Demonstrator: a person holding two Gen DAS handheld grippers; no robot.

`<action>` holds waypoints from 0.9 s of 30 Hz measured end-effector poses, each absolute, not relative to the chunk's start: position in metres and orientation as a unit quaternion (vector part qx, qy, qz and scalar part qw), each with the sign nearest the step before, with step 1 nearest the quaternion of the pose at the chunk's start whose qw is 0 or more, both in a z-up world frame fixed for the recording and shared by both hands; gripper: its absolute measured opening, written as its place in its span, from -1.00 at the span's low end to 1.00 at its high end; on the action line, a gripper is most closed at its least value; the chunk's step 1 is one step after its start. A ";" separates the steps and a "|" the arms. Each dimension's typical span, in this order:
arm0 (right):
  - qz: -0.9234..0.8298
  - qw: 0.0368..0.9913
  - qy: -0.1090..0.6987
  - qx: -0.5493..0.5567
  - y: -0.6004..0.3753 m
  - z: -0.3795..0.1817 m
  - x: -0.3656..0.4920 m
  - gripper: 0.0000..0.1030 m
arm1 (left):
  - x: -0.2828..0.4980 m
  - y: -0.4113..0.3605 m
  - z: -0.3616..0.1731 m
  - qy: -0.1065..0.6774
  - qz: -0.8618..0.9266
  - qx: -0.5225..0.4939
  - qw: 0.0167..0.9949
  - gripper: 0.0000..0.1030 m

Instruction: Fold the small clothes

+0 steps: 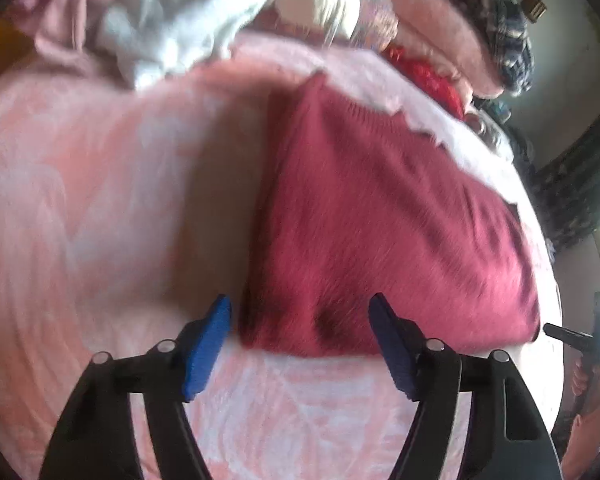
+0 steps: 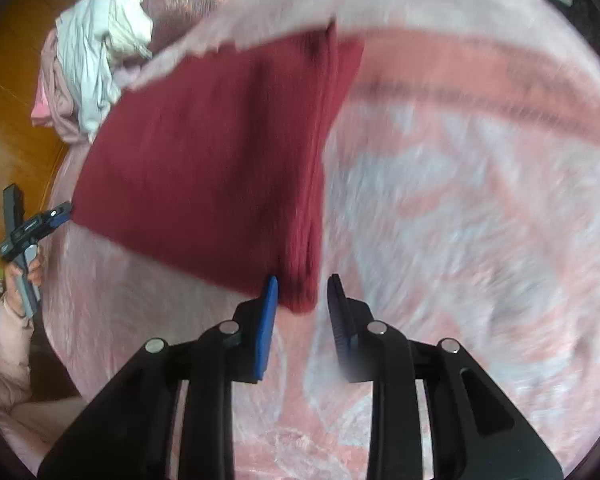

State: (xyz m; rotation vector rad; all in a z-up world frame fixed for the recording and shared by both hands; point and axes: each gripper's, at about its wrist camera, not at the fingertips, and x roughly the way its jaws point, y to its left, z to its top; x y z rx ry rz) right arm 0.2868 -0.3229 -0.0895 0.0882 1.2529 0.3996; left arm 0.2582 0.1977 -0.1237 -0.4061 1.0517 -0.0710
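Left wrist view: one dark red knitted garment (image 1: 380,224) lies folded flat into a rough rectangle on a pink and white patterned blanket (image 1: 100,200), which serves as the landmark here. The knit looks ribbed, with a straight near edge and a folded left side. The left gripper (image 1: 300,344) points steeply down at the garment's near edge. Its two blue pads (image 1: 206,348) stand wide apart, one at the garment's near left corner, the other over the near edge further right; neither presses the cloth and nothing is held. At the blanket's far side sits one loose heap of pale clothes (image 1: 172,20), white and pink, and beyond the garment a bright red piece (image 1: 428,76). At the blanket's right edge the right gripper (image 1: 580,340) shows partly, with a hand (image 1: 580,376) on it.

Right wrist view: the same single garment (image 2: 212,168) lies on the blanket (image 2: 460,200), its thick folded edge running down to the near corner. The right gripper (image 2: 302,308) points steeply down; its jaws are narrowly parted around that corner, with gaps either side, gripping nothing. At the blanket's left edge the left gripper (image 2: 60,216) is seen from the side, held by a hand (image 2: 30,276) in a pale pink padded sleeve (image 2: 8,360). The pale heap (image 2: 96,60) lies at the blanket's far left corner, above a wooden floor (image 2: 16,60).
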 end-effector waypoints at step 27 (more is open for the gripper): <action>0.149 0.745 0.639 0.119 -0.308 -0.145 0.376 -0.52 | 0.315 0.120 -0.140 0.507 -0.060 -0.089 0.855 0.54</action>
